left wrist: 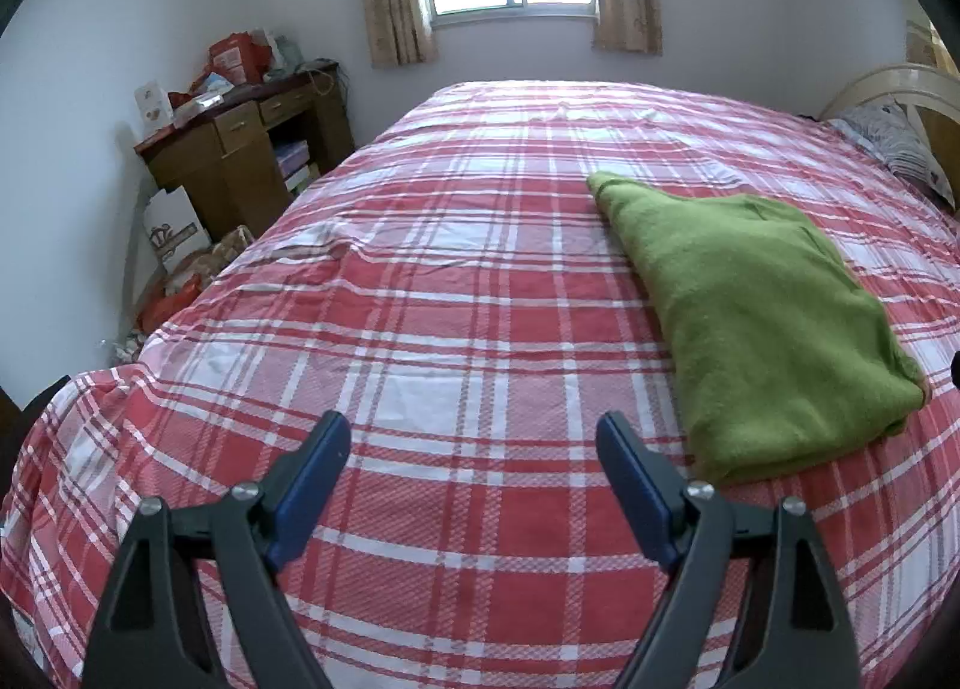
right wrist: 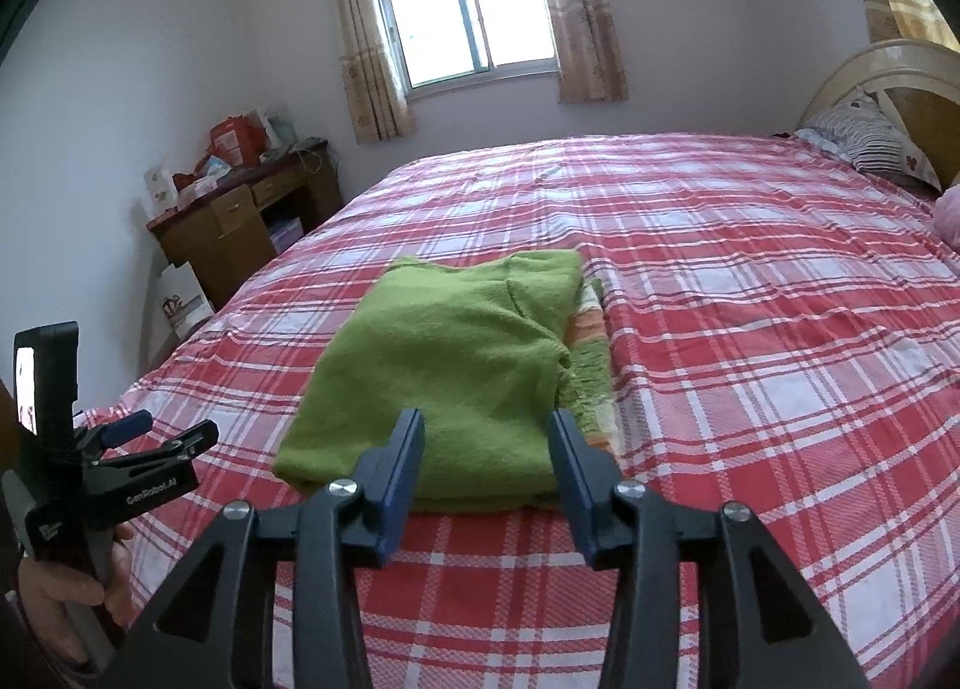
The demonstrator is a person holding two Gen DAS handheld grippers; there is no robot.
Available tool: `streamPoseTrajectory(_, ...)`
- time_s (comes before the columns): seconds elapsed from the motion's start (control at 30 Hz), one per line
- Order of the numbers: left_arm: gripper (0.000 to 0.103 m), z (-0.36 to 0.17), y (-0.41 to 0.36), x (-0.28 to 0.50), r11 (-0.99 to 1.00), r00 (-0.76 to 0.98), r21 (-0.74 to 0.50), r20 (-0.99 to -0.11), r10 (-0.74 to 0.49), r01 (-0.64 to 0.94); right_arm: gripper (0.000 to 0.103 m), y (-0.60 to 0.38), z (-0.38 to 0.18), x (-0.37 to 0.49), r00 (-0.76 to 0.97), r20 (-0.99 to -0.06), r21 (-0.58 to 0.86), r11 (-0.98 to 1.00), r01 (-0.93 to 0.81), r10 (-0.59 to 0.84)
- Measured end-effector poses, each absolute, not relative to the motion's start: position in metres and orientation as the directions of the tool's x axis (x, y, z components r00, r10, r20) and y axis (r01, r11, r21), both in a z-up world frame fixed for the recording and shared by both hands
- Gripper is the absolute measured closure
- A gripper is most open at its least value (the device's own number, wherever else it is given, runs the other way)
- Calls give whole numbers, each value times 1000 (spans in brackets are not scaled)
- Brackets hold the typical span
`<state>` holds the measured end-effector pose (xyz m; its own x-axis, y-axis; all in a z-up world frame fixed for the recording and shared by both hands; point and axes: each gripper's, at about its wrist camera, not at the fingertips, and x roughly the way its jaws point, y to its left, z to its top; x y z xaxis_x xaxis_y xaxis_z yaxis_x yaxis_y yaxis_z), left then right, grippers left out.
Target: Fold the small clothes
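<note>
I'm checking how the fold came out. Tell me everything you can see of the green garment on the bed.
The green garment is a fuzzy, fleece-like top, folded into a rough rectangle and lying flat on the red plaid bedspread. A folded flap lies across its far right part, and a striped orange-and-green edge shows along its right side. Neither gripper touches it: the right gripper is open just in front of it, the left gripper open off to its left.

Both wrist views overlook the bed (left wrist: 420, 329), windowward.
</note>
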<state>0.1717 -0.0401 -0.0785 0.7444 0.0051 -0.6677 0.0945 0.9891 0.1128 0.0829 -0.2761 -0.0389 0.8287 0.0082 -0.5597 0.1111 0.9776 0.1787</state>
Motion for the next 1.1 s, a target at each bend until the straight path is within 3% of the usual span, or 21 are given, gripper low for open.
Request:
streamPoseTrajectory(0.17,10,-77,-39,170,990,751,111,-661,7,89,58,-276,-38,82,829,-559,178,978,112,7)
streamPoseTrajectory(0.9,10,-66,-34,159,991,764,113,-645,16,75,58,-279,-31,67,836,-549,178,976,125,-7)
streamPoseTrajectory(1.1,4,-65,-31,158,991,767,116,-642,23,67,58,-280,-31,63,832,-555,184,974,132,-8)
